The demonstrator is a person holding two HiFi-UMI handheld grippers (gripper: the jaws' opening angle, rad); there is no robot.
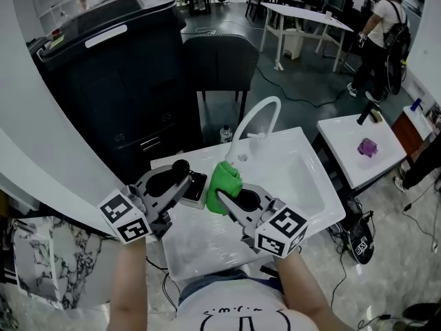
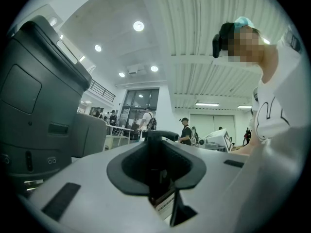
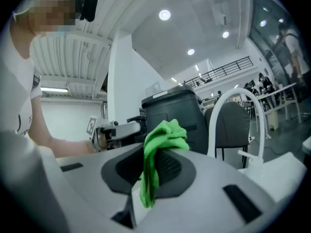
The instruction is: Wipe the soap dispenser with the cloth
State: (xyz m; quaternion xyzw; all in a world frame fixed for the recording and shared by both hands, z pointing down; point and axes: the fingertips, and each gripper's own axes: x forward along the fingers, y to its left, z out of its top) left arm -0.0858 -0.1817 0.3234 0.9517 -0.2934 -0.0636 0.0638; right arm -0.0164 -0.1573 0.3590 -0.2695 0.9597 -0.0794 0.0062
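In the head view my left gripper (image 1: 187, 180) is shut on a black soap dispenser (image 1: 196, 187) and holds it over the white sink basin (image 1: 313, 185). Right beside it, my right gripper (image 1: 224, 197) is shut on a bunched green cloth (image 1: 224, 179); the cloth sits against the dispenser's right side. The left gripper view shows the dispenser (image 2: 159, 171) upright between the jaws of the left gripper (image 2: 158, 181), its pump spout at the top. In the right gripper view the cloth (image 3: 159, 147) hangs from the right gripper (image 3: 150, 174), with the left gripper (image 3: 116, 130) just beyond it.
A white arched faucet (image 1: 259, 113) rises at the basin's back edge. A large dark bin (image 1: 110, 81) and a dark chair (image 1: 220, 61) stand behind. A small white table (image 1: 344, 143) with a purple thing (image 1: 368, 147) is to the right. A person (image 1: 379, 33) stands far back.
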